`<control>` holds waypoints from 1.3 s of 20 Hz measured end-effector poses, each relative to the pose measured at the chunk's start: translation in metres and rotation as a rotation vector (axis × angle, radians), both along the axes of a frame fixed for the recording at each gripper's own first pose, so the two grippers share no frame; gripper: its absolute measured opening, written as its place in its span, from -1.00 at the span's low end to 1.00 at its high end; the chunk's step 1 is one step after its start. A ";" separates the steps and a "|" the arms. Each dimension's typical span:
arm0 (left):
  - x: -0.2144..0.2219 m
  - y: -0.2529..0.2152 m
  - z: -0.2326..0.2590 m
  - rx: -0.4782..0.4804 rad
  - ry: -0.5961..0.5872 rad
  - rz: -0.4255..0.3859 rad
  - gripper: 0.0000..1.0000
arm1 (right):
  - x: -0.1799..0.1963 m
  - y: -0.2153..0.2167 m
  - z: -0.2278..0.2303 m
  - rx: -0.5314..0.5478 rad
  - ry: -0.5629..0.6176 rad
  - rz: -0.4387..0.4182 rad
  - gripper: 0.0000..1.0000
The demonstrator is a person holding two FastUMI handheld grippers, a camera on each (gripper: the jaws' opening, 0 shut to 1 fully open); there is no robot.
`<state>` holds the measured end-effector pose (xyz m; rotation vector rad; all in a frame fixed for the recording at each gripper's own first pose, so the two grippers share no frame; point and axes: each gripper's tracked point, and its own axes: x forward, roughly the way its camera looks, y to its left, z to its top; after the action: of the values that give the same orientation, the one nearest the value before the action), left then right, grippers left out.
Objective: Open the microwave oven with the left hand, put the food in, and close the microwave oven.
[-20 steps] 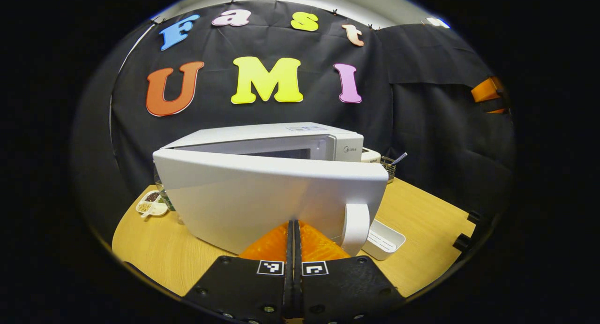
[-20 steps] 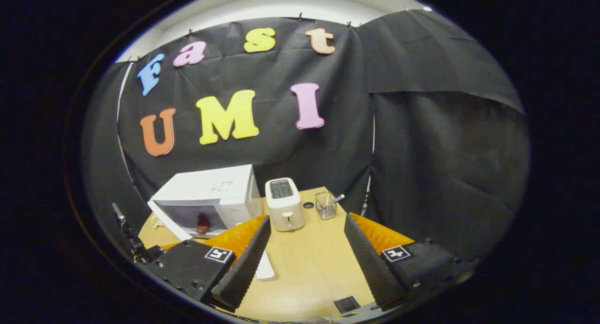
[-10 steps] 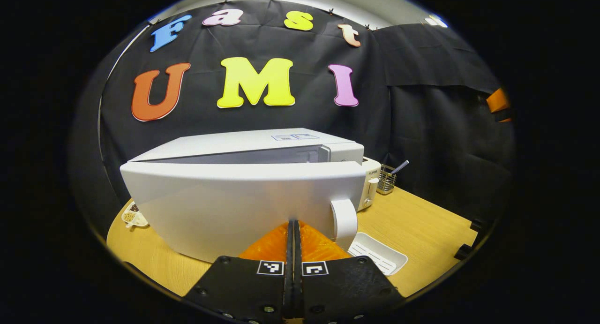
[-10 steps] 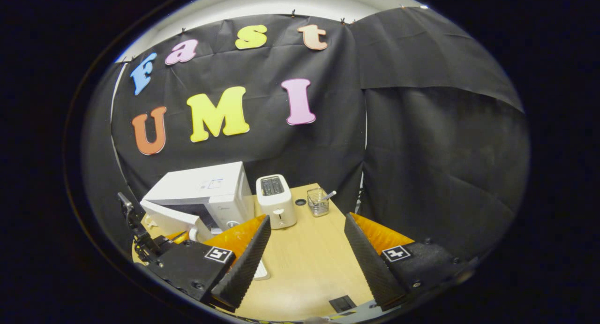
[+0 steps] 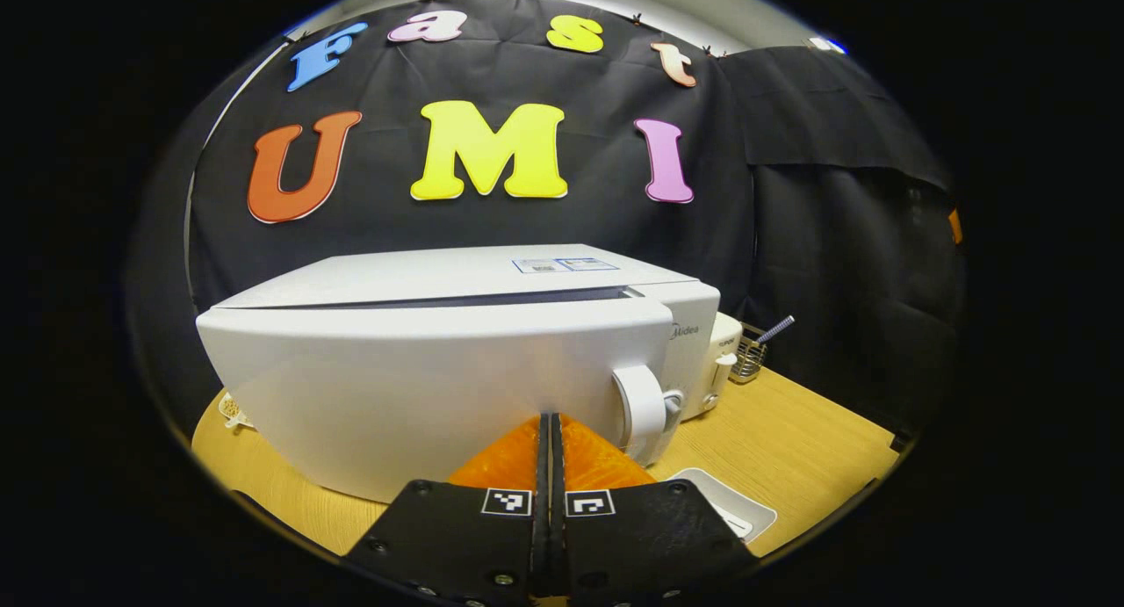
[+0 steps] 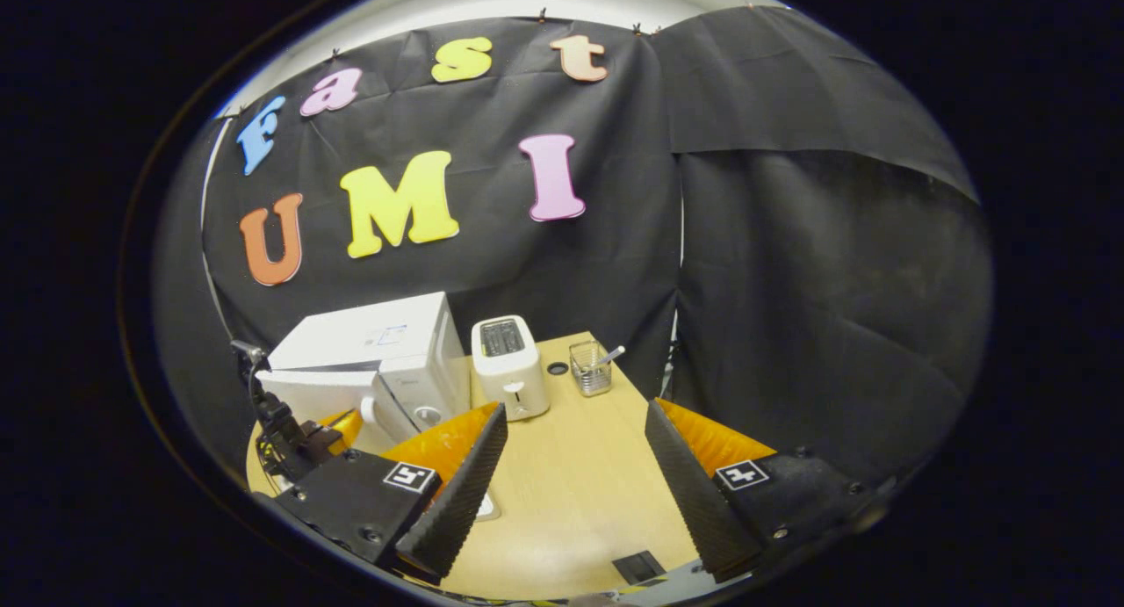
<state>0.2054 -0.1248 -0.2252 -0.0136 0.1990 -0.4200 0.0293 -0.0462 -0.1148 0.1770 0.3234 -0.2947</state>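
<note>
The white microwave (image 5: 457, 278) stands on the wooden table (image 5: 790, 440). Its door (image 5: 413, 387) is swung almost flat against the body, with a thin dark slit left along the top edge. The door handle (image 5: 641, 405) is at the right end. My left gripper (image 5: 550, 418) is shut, its tips pressed against the lower face of the door, with nothing held. In the right gripper view the microwave (image 6: 378, 339) is at the left, with the left gripper (image 6: 338, 429) at its door. My right gripper (image 6: 575, 407) hangs open over the table, holding nothing.
A white toaster (image 6: 509, 361) stands right of the microwave, and a wire cup (image 6: 590, 368) with a utensil sits behind it. A white tray (image 5: 720, 502) lies on the table in front of the microwave. A small dish (image 5: 230, 408) peeks out at the far left.
The door has swung from clearly ajar to nearly flush, pushed by my shut left gripper. The inside of the microwave has dropped out of sight. My right gripper stayed open and drew back slightly.
</note>
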 end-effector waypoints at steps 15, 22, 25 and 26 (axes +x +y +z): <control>0.015 -0.012 -0.007 -0.019 0.026 0.038 -1.00 | 0.020 0.006 -0.008 0.022 0.026 0.043 1.00; 0.015 -0.010 -0.007 0.000 0.026 0.046 -0.99 | 0.027 0.016 -0.007 0.009 0.025 0.090 1.00; 0.010 -0.004 -0.003 0.009 0.029 0.071 -0.99 | 0.028 0.018 -0.012 0.008 0.033 0.103 1.00; 0.006 -0.002 0.000 0.009 0.027 0.070 -0.99 | 0.028 0.019 -0.013 0.015 0.035 0.108 1.00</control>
<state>0.2113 -0.1267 -0.2250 -0.0173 0.2261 -0.3488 0.0570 -0.0271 -0.1277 0.1683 0.3688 -0.1884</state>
